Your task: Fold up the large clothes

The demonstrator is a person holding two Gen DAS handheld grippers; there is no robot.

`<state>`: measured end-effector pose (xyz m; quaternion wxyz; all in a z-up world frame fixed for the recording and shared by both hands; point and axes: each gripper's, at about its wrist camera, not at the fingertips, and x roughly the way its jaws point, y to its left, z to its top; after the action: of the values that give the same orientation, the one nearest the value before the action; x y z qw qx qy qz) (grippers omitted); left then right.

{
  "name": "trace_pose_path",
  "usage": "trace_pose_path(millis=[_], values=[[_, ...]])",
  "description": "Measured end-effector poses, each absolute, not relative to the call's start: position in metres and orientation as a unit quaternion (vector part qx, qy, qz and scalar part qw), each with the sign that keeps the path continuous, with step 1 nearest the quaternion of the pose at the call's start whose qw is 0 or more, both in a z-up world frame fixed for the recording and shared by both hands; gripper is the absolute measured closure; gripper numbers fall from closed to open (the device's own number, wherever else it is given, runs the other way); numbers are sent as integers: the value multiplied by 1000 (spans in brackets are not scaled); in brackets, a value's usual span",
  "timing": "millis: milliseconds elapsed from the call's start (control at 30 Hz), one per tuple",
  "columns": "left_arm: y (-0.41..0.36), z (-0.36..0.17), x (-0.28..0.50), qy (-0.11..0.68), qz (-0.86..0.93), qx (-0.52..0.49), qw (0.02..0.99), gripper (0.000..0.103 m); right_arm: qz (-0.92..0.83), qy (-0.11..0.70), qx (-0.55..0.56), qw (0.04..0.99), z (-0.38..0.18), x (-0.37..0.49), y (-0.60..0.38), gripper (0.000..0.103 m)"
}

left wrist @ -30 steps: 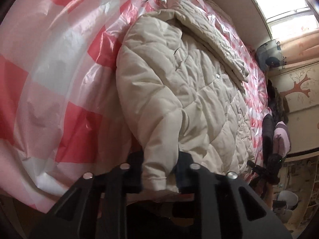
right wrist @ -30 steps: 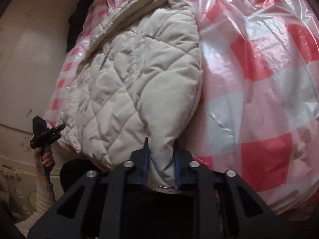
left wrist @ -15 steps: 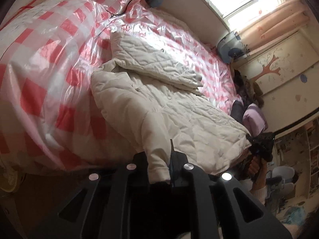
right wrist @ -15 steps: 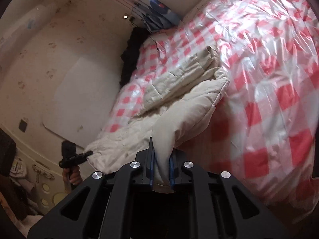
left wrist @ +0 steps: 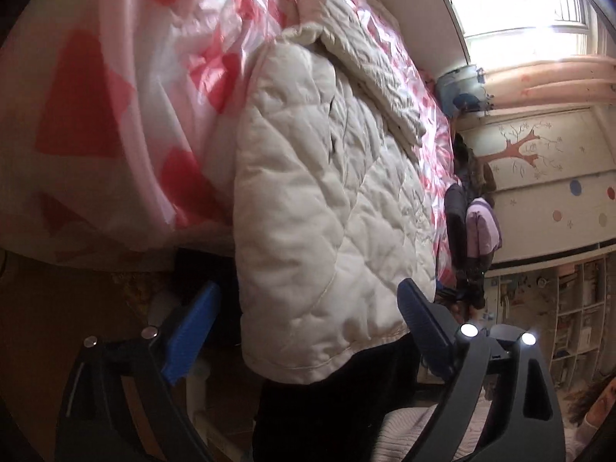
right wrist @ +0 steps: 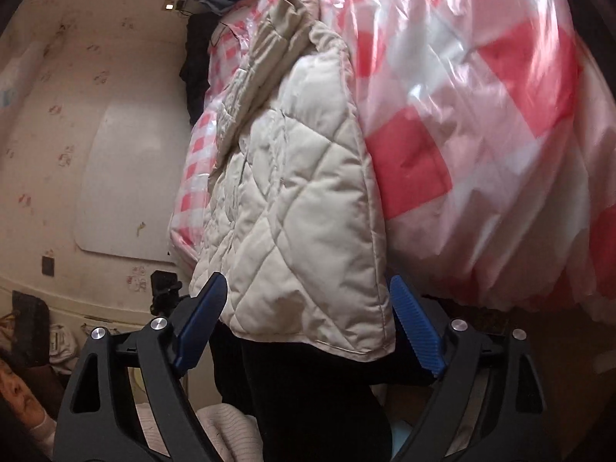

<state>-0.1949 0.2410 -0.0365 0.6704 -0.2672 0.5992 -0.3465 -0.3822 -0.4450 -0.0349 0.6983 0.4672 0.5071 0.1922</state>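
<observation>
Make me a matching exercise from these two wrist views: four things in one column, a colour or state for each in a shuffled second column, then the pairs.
Things
1. quilted jacket
2. plastic sheet
3. left gripper
4. tree picture on the wall

Colour or state
A. red and white checks
B. open, blue-padded fingers apart either side of the hem
C. cream, hanging over the bed edge
D. reddish brown, bare branches

Pairs: 1-C, 2-A, 3-B, 4-D

The right gripper is open in the same way, its fingers spread at the jacket's other lower corner.
</observation>
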Motion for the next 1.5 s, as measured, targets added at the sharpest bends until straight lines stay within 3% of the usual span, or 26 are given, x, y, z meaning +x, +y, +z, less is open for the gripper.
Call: trace_pose_path(millis=[400, 433, 467, 500, 533, 567, 600, 633, 767, 867, 900, 933, 967, 1000, 1033, 1067, 1233, 1367, 1400, 1433, 1467, 1500], values=[[191, -66, -197, 611, -379, -278, 637, 14, 251, 505, 516, 645, -83, -379, -417, 19], [189, -61, -199, 606, -371, -267, 651, 16, 258, 501, 512, 648, -82, -377, -413, 20], [188, -55, -201, 602, -359, -255, 666, 33, 264, 494, 510, 653, -80, -377, -410, 20], [188, -52, -203, 602, -355, -249, 671, 44, 268, 484, 507, 661, -76, -376, -409, 29], [189, -47, -205, 601, -346, -243, 679, 63, 273, 476, 502, 668, -71, -377, -407, 47], [192, -42, -207, 597, -340, -241, 686, 77, 273, 469, 494, 679, -66, -377, -405, 57], [195, -36, -208, 591, -337, -238, 693, 81, 270, 462, 485, 692, -59, -378, -405, 79], [196, -27, -211, 585, -333, -232, 702, 85, 270, 451, 480, 702, -51, -380, -404, 87], [207, 10, -224, 548, -348, -241, 722, 90, 290, 402, 461, 736, -10, -394, -405, 91], [209, 31, -236, 534, -376, -222, 724, 90, 312, 410, 445, 733, 3, -404, -407, 88], [209, 30, -239, 543, -379, -204, 721, 89, 314, 424, 442, 725, -1, -405, -409, 82], [207, 24, -240, 556, -376, -183, 718, 85, 307, 441, 439, 720, -10, -407, -412, 61], [208, 14, -240, 571, -370, -168, 713, 74, 290, 458, 443, 714, -23, -408, -417, 47], [210, 4, -239, 585, -367, -163, 705, 66, 271, 471, 455, 705, -34, -409, -425, 24], [213, -10, -238, 599, -360, -168, 695, 51, 257, 481, 471, 694, -51, -410, -431, 19], [216, -21, -238, 608, -353, -177, 689, 38, 252, 484, 483, 685, -63, -412, -434, 19], [239, -52, -238, 589, -382, -288, 651, 12, 265, 475, 536, 646, -105, -415, -430, 18], [238, -62, -237, 587, -367, -318, 648, 9, 297, 437, 558, 640, -109, -405, -416, 19], [238, -59, -237, 583, -353, -313, 662, 10, 303, 420, 555, 650, -103, -404, -414, 27], [233, -53, -240, 579, -342, -304, 675, 27, 312, 407, 548, 662, -94, -404, -411, 40], [235, -49, -241, 580, -335, -291, 683, 55, 312, 399, 535, 677, -84, -404, -409, 49], [234, -45, -240, 584, -329, -285, 685, 65, 305, 395, 520, 694, -75, -404, -408, 73]])
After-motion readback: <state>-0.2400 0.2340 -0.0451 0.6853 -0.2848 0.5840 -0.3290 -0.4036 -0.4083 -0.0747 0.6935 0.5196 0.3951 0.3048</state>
